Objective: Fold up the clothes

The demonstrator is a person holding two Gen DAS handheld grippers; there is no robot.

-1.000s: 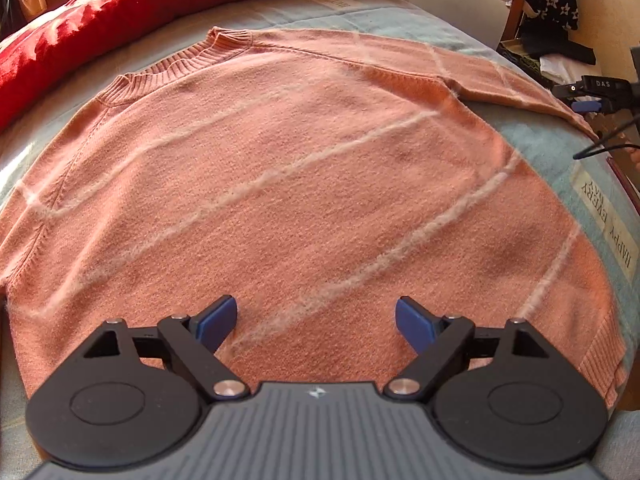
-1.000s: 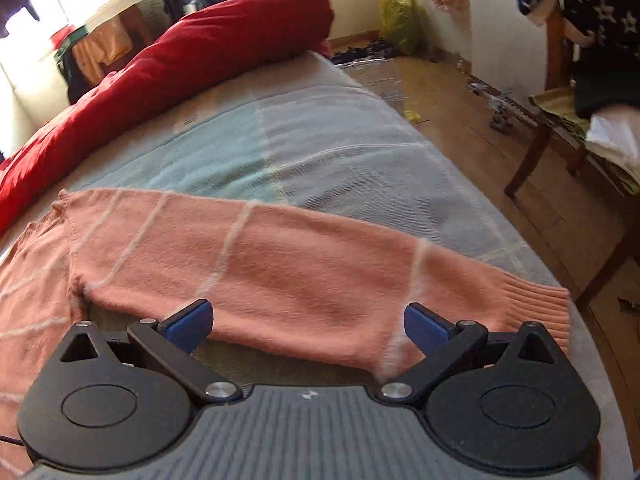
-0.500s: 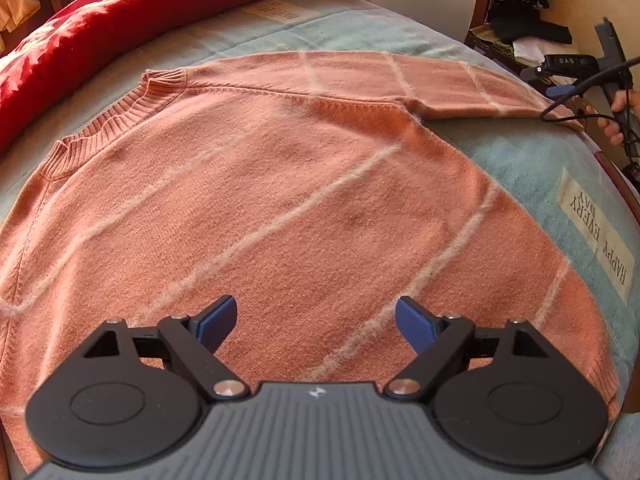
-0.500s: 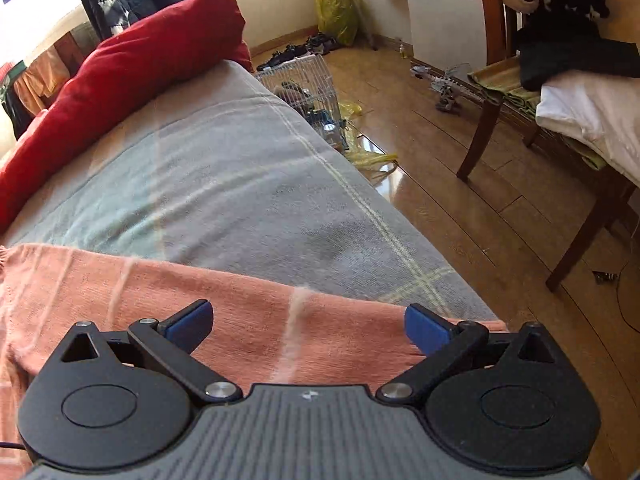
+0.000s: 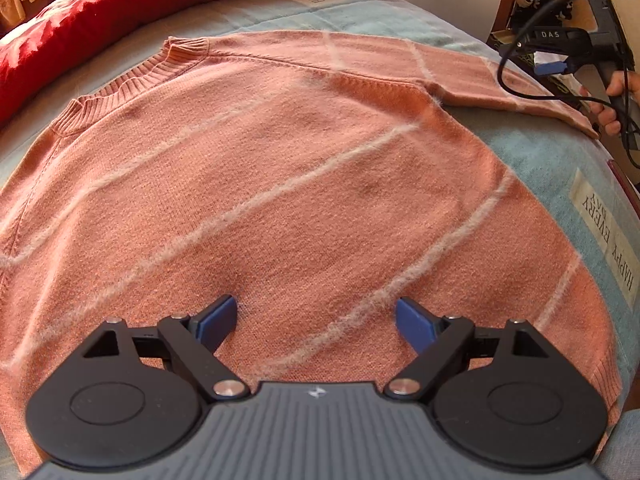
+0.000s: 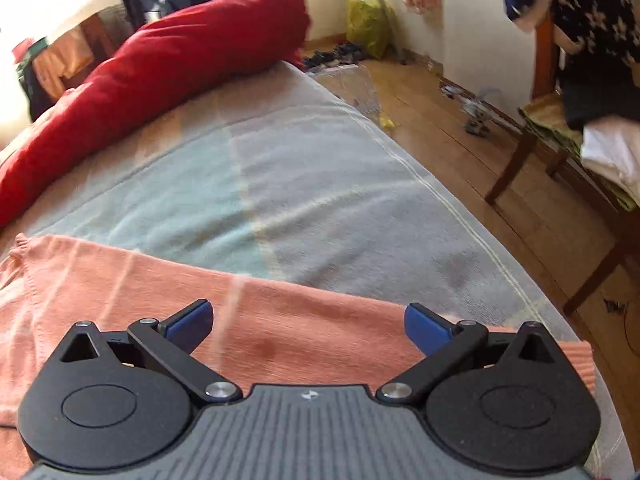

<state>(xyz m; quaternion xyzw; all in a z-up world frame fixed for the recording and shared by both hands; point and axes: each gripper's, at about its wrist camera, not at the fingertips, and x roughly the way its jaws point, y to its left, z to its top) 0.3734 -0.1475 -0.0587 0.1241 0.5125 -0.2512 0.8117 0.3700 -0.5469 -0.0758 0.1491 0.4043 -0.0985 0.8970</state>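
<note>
A salmon-pink knit sweater with thin white stripes lies spread flat on the bed, ribbed collar at the upper left. Its right sleeve stretches out to the bed's right edge. My left gripper hovers open over the sweater's lower body, nothing between its blue pads. The right wrist view shows that same sleeve lying across the blanket, and my right gripper stands open just above it, near the ribbed cuff. In the left wrist view the right gripper and a person's hand show beside the sleeve end.
A red duvet is rolled along the far side of the bed. The pale blue-grey blanket covers the mattress. Right of the bed's edge lie a wooden floor and a chair piled with clothes. A black cable loops over the sleeve.
My right gripper swung out toward the cuff end, then back left along the sleeve. The left gripper drifted slightly, so the sweater's collar now sits further right in its view.
</note>
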